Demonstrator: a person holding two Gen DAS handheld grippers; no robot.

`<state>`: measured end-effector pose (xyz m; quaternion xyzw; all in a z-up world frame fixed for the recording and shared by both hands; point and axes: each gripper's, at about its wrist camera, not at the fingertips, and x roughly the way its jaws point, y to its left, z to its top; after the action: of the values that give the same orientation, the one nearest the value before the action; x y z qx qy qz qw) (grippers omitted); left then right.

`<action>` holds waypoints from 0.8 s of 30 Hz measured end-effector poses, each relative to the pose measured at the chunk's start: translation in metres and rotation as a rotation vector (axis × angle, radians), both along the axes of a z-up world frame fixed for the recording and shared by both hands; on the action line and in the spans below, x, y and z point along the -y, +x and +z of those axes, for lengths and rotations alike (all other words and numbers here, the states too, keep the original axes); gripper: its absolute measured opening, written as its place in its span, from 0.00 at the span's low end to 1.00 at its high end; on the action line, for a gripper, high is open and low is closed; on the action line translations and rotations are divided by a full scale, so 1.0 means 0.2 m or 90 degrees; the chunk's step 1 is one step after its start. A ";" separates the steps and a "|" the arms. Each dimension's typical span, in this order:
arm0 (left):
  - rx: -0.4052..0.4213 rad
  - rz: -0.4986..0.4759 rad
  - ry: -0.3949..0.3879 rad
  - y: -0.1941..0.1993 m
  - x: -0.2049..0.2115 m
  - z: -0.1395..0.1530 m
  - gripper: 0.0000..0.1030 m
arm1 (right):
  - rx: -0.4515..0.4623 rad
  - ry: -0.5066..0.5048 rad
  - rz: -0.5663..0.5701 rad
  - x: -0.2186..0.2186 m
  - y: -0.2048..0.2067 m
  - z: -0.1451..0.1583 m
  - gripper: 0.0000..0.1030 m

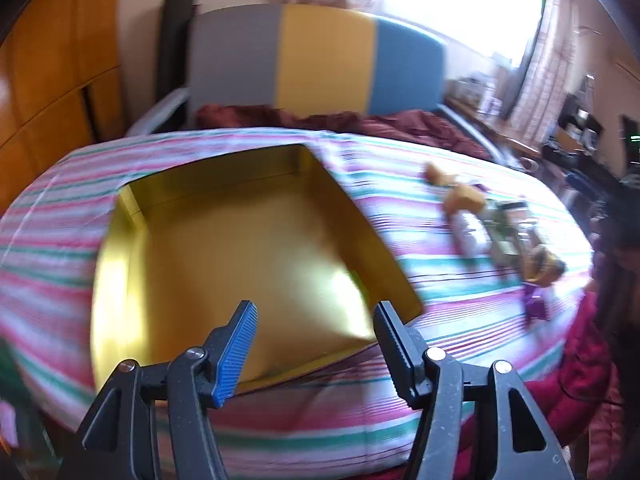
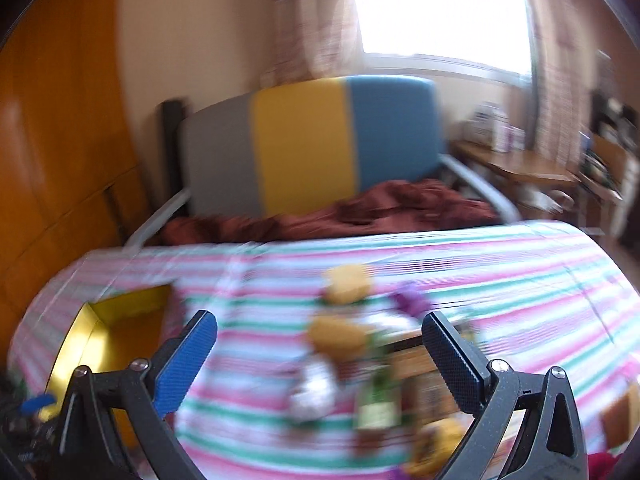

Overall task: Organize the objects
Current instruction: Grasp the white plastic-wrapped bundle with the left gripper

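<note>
Striped bedsheet (image 2: 480, 264), gold tray (image 1: 240, 248)

Left gripper (image 1: 316, 324) and right gripper (image 2: 320, 334) gape, both tilted down.

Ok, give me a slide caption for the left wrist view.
Open left gripper poised over an empty gold box on a striped bed.

I look down on a bed (image 1: 400, 184) with a pink, green and white striped cover. On it lie an open gold box (image 1: 240, 248), a blurred cluster of small items (image 2: 360, 360), and a maroon blanket (image 2: 360, 212) by the headboard.
</note>
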<state>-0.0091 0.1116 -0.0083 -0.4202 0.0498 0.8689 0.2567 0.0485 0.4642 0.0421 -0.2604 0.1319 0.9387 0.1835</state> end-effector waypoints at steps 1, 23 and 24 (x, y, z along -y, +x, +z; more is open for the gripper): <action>0.002 -0.024 0.005 0.00 -0.05 0.02 0.59 | 0.000 -0.010 -0.029 -0.09 0.02 -0.01 1.00; 0.104 -0.221 -0.007 -0.25 -1.21 -0.21 0.59 | -0.055 -0.226 -0.152 -0.52 0.20 -0.14 1.00; 0.111 -0.220 -0.011 -0.26 -1.24 -0.23 0.59 | -0.056 -0.226 -0.150 -0.52 0.20 -0.14 1.00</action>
<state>-0.0620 0.3590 -0.0552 -0.4814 0.1057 0.7718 0.4018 0.0881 0.5685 0.0137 -0.2303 0.3327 0.8832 0.2371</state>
